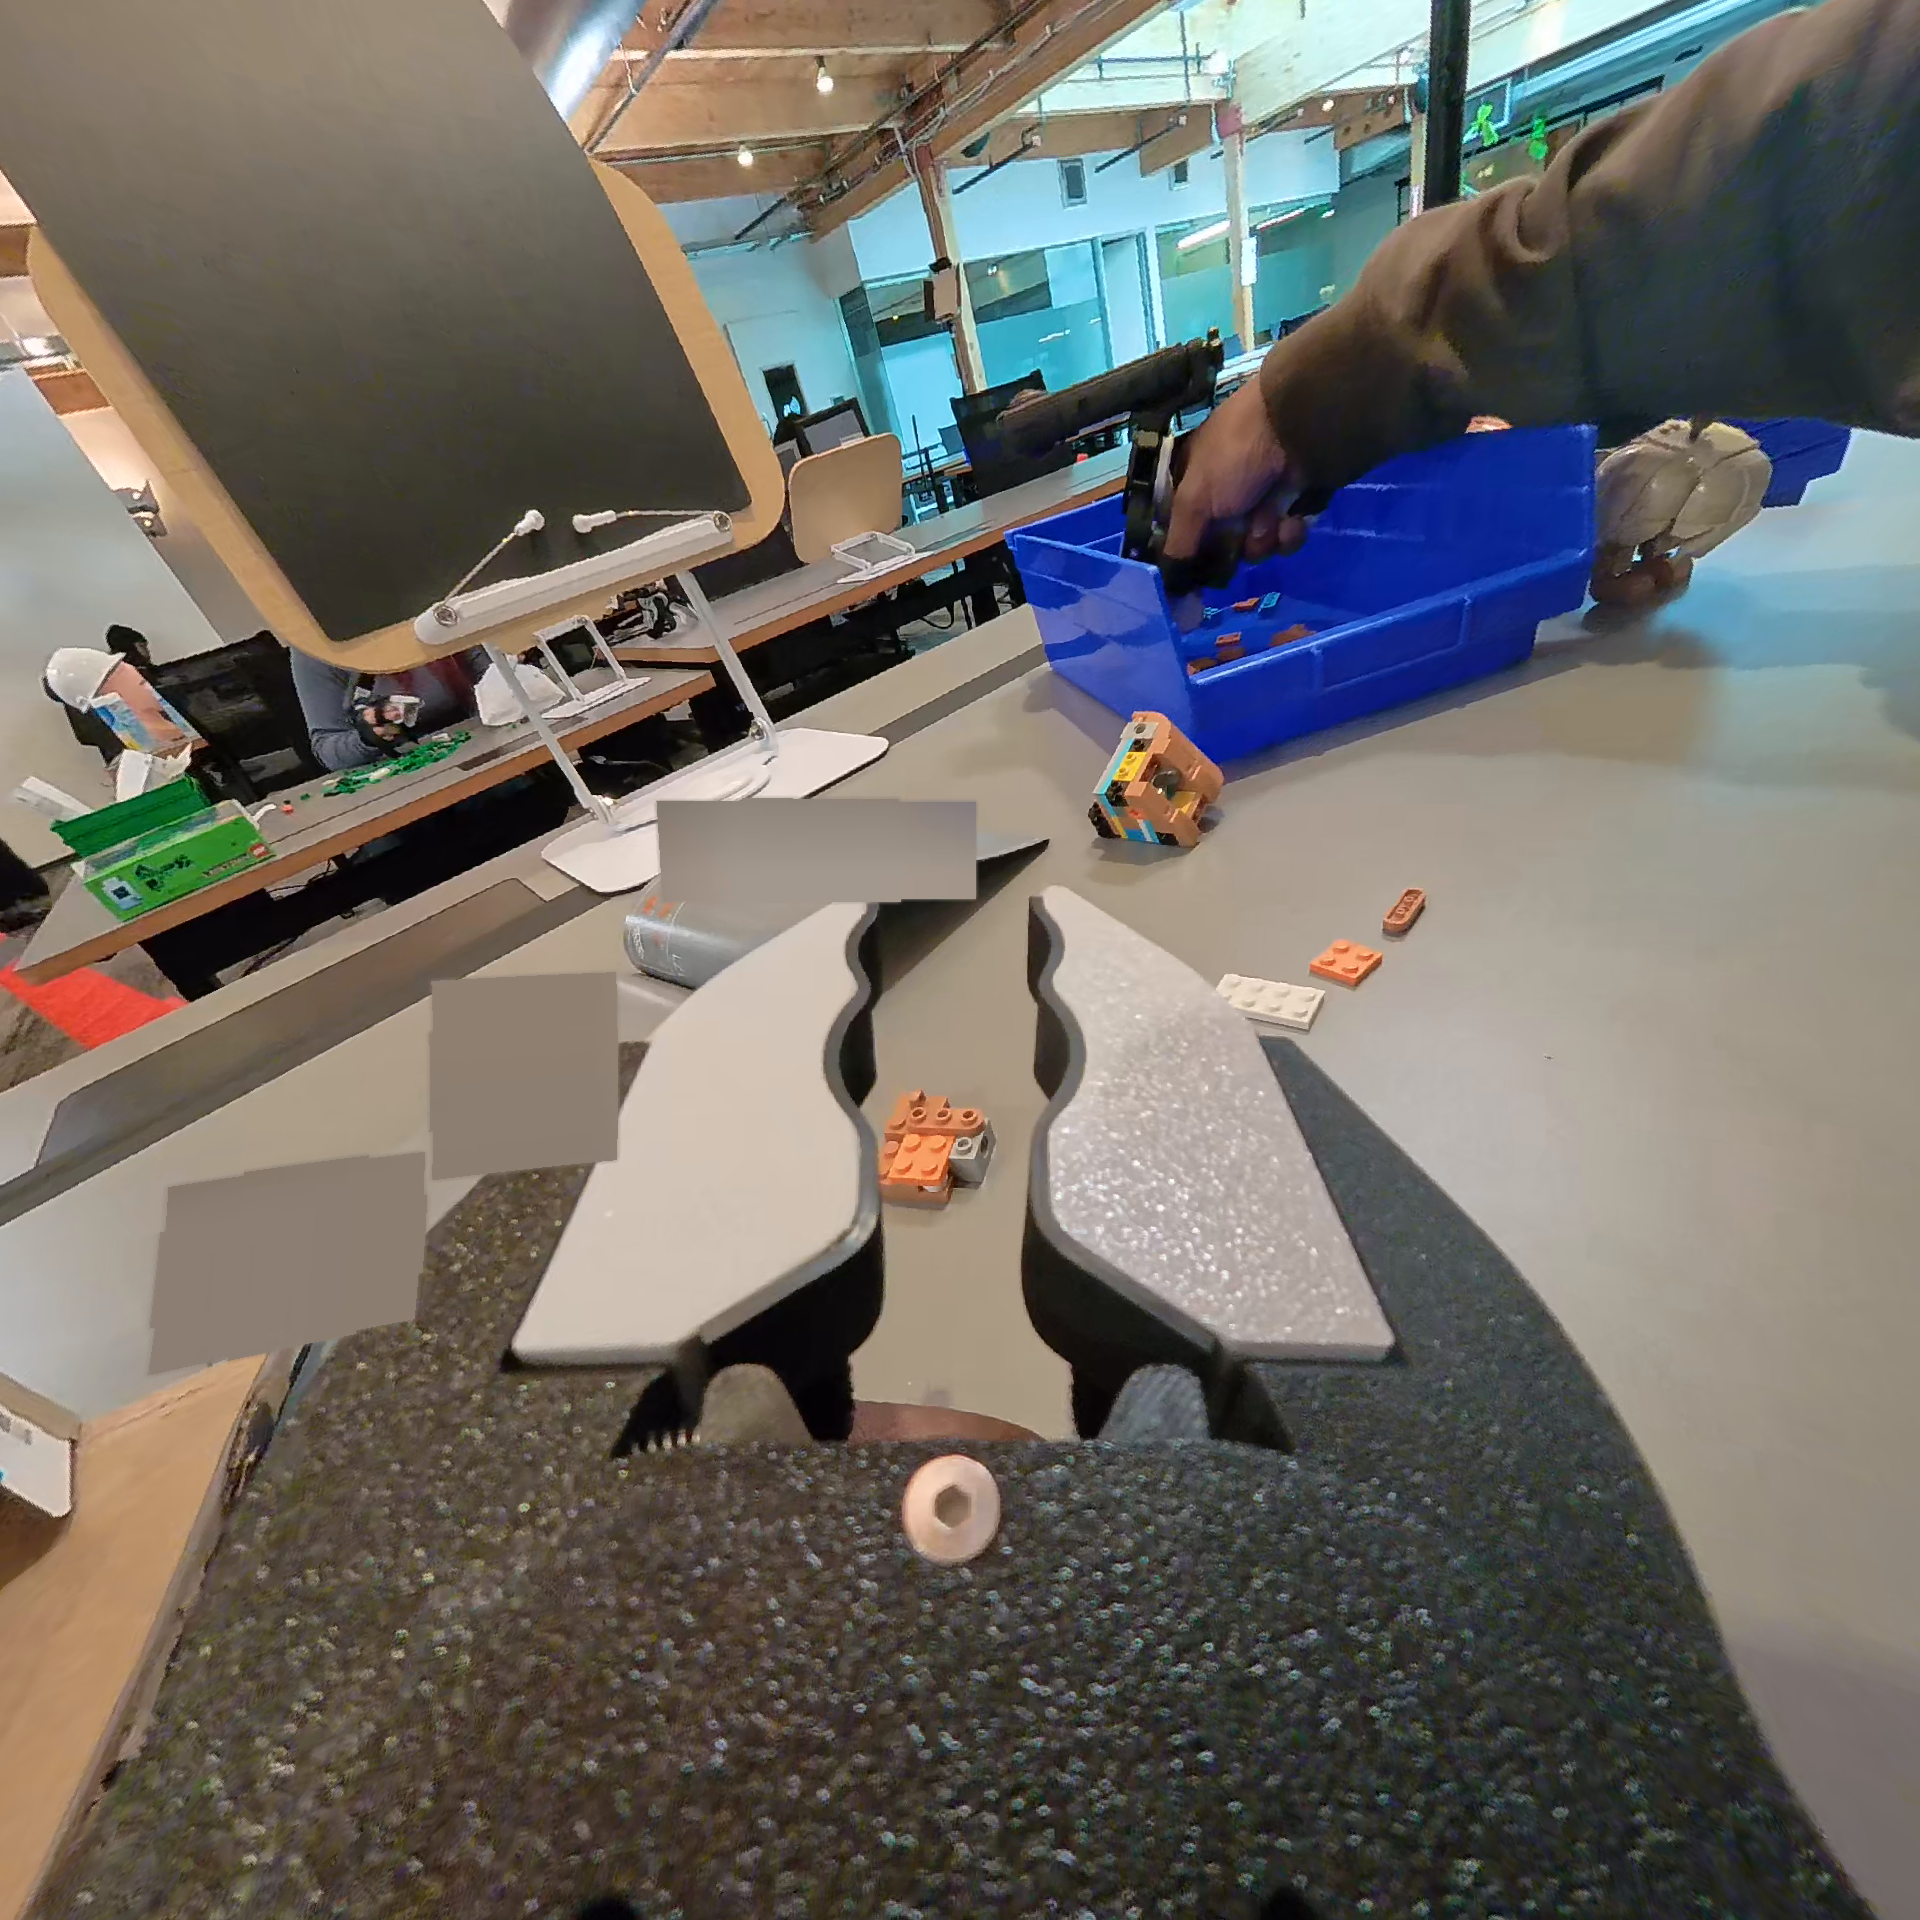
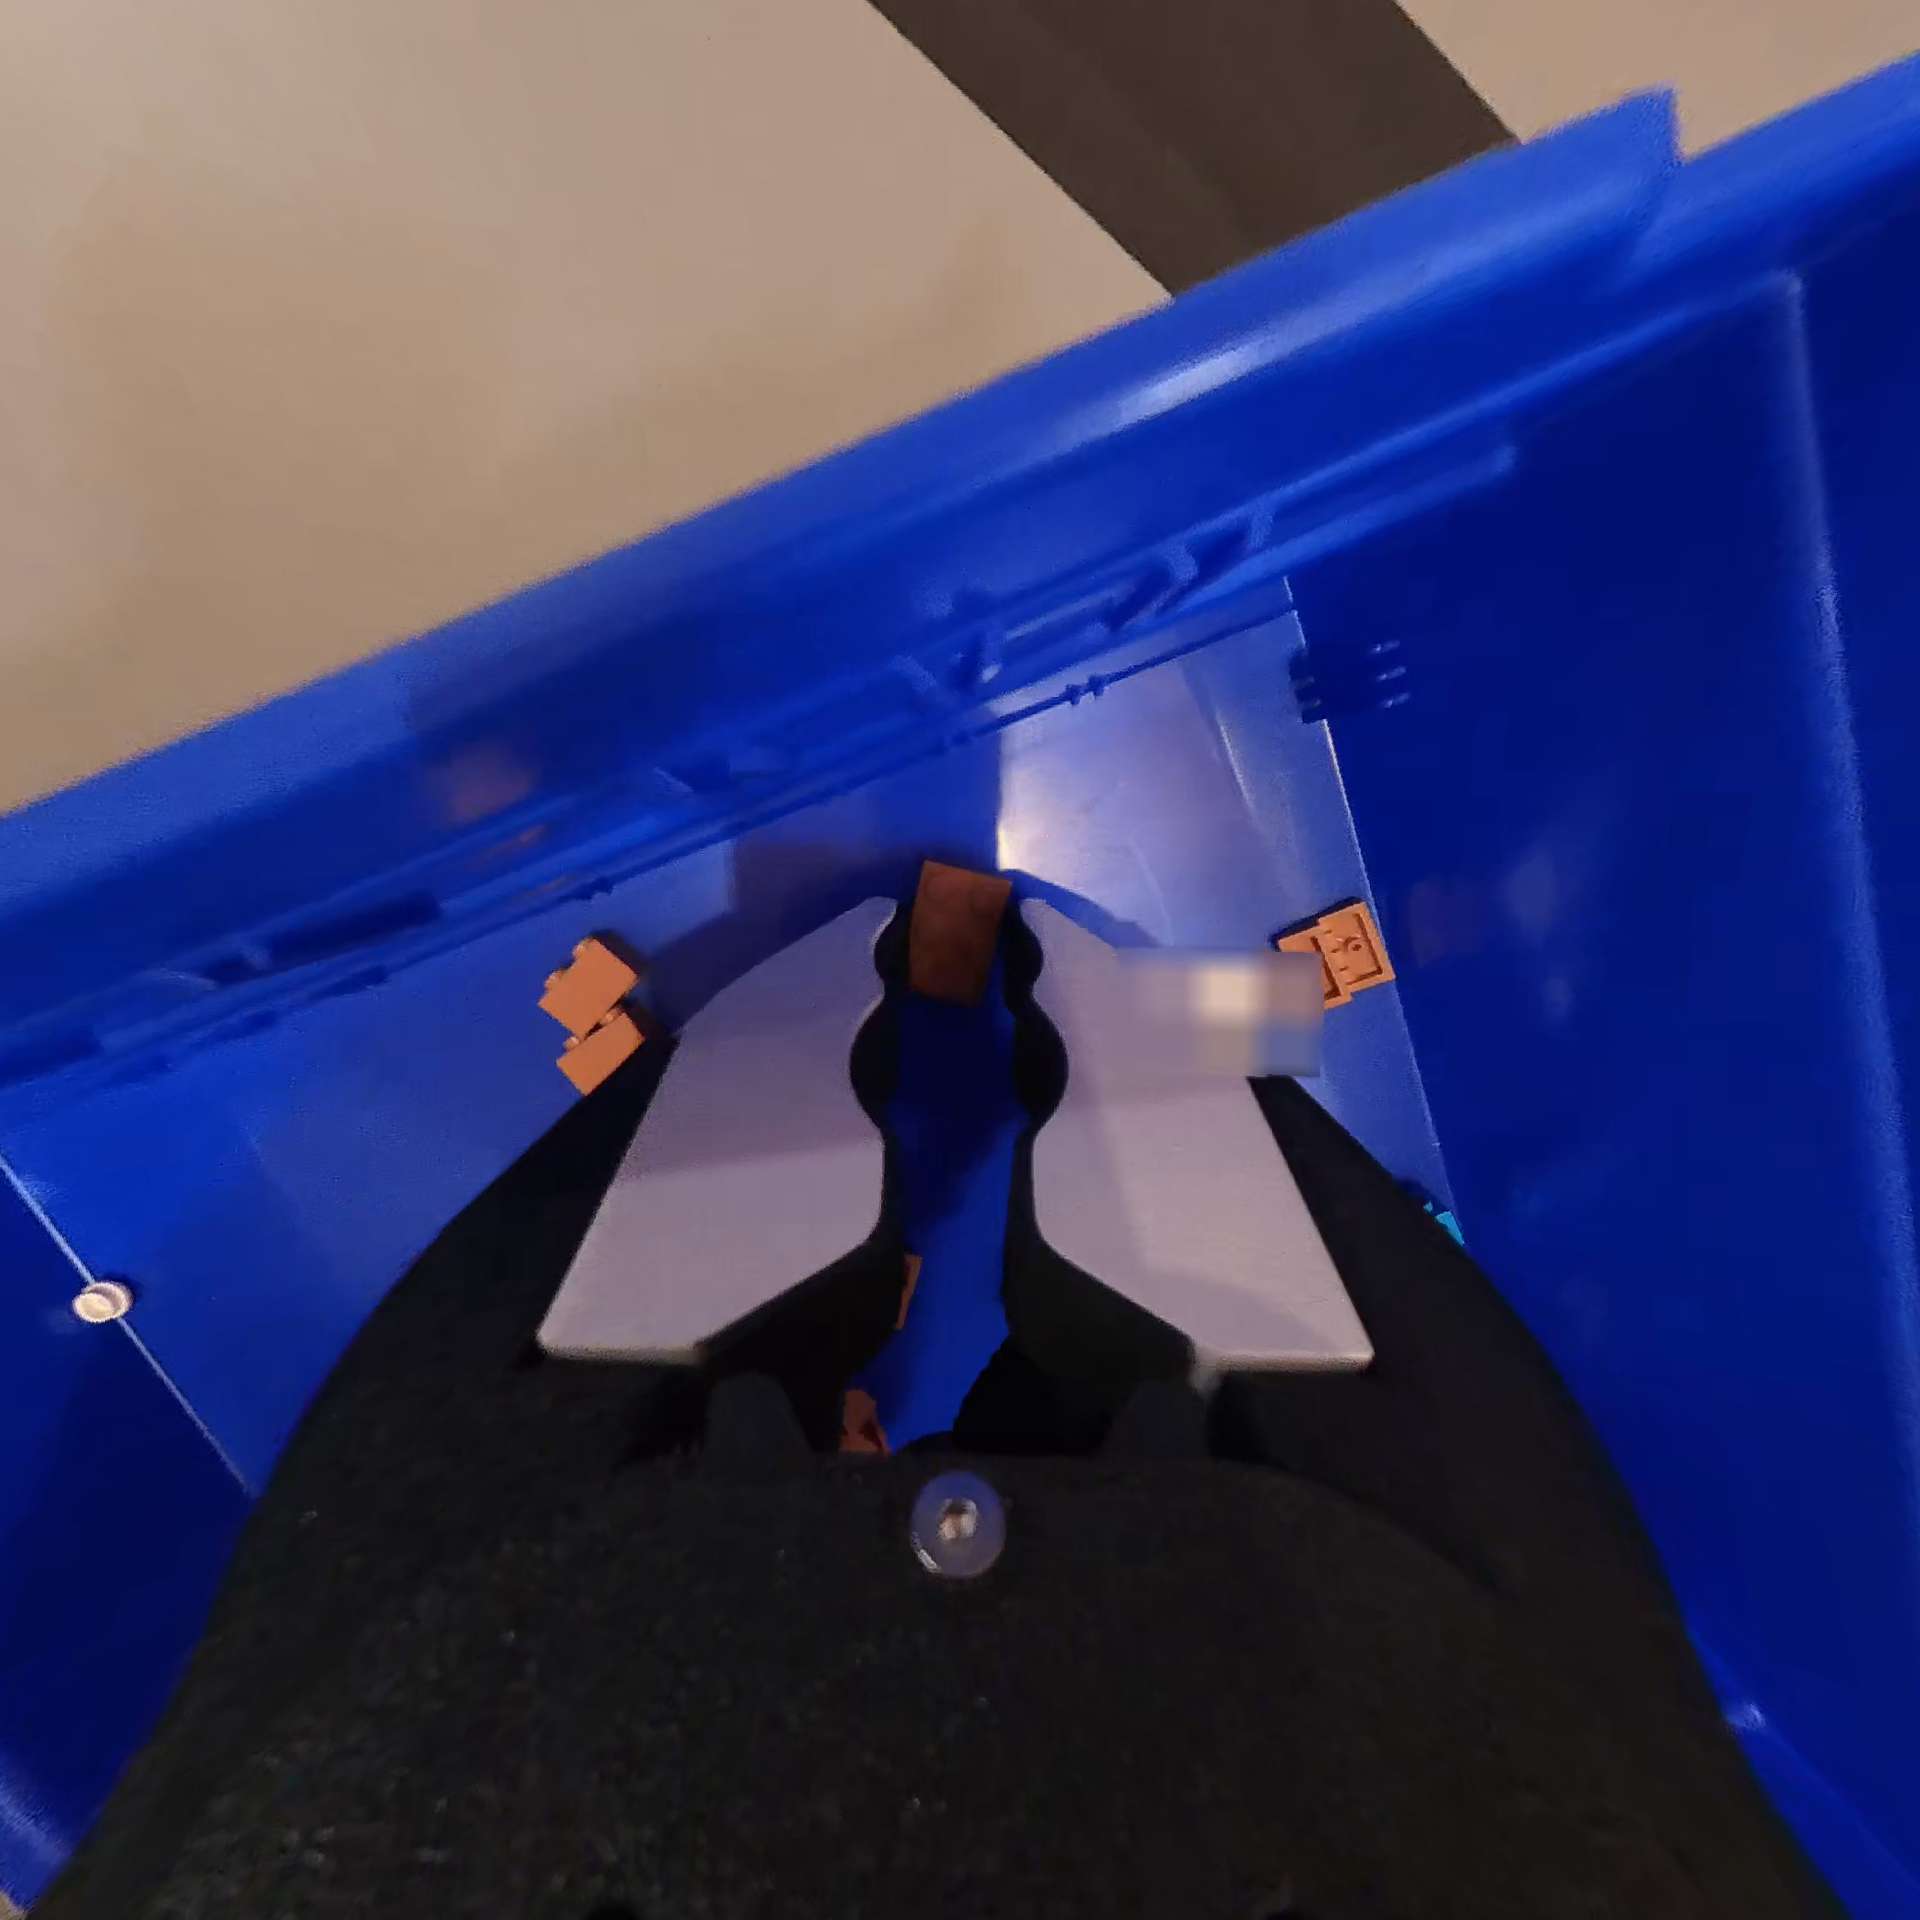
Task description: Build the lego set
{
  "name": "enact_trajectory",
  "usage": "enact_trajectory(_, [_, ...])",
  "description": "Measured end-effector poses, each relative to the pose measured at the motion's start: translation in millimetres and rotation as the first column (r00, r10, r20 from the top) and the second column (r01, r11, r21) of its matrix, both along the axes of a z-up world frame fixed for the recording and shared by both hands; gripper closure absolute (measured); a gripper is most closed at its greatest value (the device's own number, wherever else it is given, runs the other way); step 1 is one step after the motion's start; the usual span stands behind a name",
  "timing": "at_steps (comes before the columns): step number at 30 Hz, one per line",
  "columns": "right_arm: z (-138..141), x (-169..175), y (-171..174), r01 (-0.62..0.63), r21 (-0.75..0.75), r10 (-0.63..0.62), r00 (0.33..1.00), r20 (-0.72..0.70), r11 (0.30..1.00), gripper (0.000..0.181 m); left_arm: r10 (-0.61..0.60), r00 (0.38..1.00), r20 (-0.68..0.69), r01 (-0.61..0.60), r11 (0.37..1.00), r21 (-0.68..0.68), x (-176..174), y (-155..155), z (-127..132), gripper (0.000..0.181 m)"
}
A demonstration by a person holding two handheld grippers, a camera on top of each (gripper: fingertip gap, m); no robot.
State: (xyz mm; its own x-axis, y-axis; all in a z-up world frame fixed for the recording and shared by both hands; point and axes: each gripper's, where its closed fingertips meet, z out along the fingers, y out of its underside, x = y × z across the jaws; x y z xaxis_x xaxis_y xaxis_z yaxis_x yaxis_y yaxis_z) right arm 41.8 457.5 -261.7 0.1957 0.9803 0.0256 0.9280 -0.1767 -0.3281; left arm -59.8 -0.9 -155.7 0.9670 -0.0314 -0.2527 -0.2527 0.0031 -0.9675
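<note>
Inside the blue bin (image 2: 1558,831), your right gripper (image 2: 956,925) seems, through blur, to pinch a brown plate (image 2: 954,935), its long axis running along the fingers. Your left gripper (image 1: 951,935) hangs open over the small orange assembly (image 1: 930,1148) on the table (image 1: 1558,1143).

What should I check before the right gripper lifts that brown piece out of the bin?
1. Right gripper fingers closed on the brown piece: ok, it sits between the tips.
2. Grip firm enough to lift: cannot tell, the picture is blurred there.
3. Lift path free: ok, the blue bin is open above, and its walls stand clear of the fingers.
4. Other loose brown bricks clear of the fingers: ok, they lie off to one side.
5. Left gripper free to help: ok, open and holding nothing.
6. Small orange assembly ready on the table: ok, lying between the left fingers, ungripped.
</note>
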Motion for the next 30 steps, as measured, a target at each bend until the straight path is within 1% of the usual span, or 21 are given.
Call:
enact_trajectory(2, [2.8,2.3,-2.4,-0.015,0.017,0.015,1.0,0.003,1.0,0.164,0.002,1.0,0.0,-0.002,1.0,0.002,-0.3,-0.5,0.3,0.155])
enact_trajectory(3, [8.5,2.3,-5.0,-0.022,0.028,0.023,1.0,-0.015,0.999,0.164,0.007,1.0,0.0,-0.007,1.0,0.001,-1.1,-0.7,0.1,0.155])
enact_trajectory(6, [43.5,-0.3,-30.7,-0.067,0.042,0.072,0.989,-0.129,0.997,0.164,0.022,1.0,0.004,-0.022,1.0,-0.004,-4.4,-1.6,-1.2,0.155])
enact_trajectory(8, [73.7,0.3,-61.2,-0.129,0.072,0.141,0.969,-0.202,0.989,0.165,0.029,1.0,0.011,-0.029,1.0,-0.004,-6.3,-1.4,-1.2,0.155])
enact_trajectory(10, [100.3,1.7,-103.2,-0.213,0.095,0.231,0.936,-0.267,0.972,0.164,0.032,0.999,0.016,-0.032,0.999,-0.013,-7.5,-0.4,-2.2,0.155])
enact_trajectory(12, [115.4,3.6,-153.6,-0.315,0.097,0.33,0.891,-0.313,0.944,0.165,0.036,0.999,0.018,-0.035,0.999,-0.025,-8.2,1.0,-4.0,0.155])
enact_trajectory(13, [116.4,4.9,-180.4,-0.371,0.09,0.38,0.866,-0.325,0.924,0.165,0.035,0.999,0.018,-0.035,0.999,-0.031,-7.9,1.6,-4.8,0.155])
enact_trajectory(15, [104.8,8.7,-231.8,-0.476,0.062,0.469,0.824,-0.318,0.877,0.165,0.033,0.999,0.015,-0.032,0.999,-0.035,-7.1,1.9,-5.5,0.155])
enact_trajectory(17, [82.1,13.8,-277.3,-0.562,0.02,0.542,0.786,-0.298,0.827,0.165,0.03,0.999,0.015,-0.029,0.999,-0.034,-6.1,1.8,-5.6,0.155])
enact_trajectory(19, [57.0,20.6,-312.2,-0.622,-0.029,0.593,0.759,-0.269,0.782,0.165,0.03,0.999,0.014,-0.029,0.999,-0.031,-5.7,1.2,-5.1,0.155])
enact_trajectory(20, [45.5,23.6,-322.6,-0.637,-0.039,0.61,0.752,-0.249,0.77,0.165,0.03,0.999,0.014,-0.03,0.999,-0.029,-5.6,0.8,-4.7,0.155])
enact_trajectory(22, [28.0,28.3,-331.8,-0.648,-0.035,0.628,0.749,-0.212,0.761,0.165,0.031,0.999,0.014,-0.031,0.999,-0.023,-5.6,-0.3,-3.8,0.155])
enact_trajectory(24, [16.1,32.7,-332.9,-0.639,-0.039,0.623,0.76,-0.185,0.768,0.165,0.031,0.999,0.016,-0.031,0.999,-0.016,-5.4,-1.3,-2.7,0.155])
enact_trajectory(30, [-2.7,41.8,-333.5,-0.625,-0.049,0.613,0.776,-0.15,0.779,0.164,0.016,1.0,0.014,-0.015,1.0,-0.019,-2.2,0.3,-3.0,0.156])
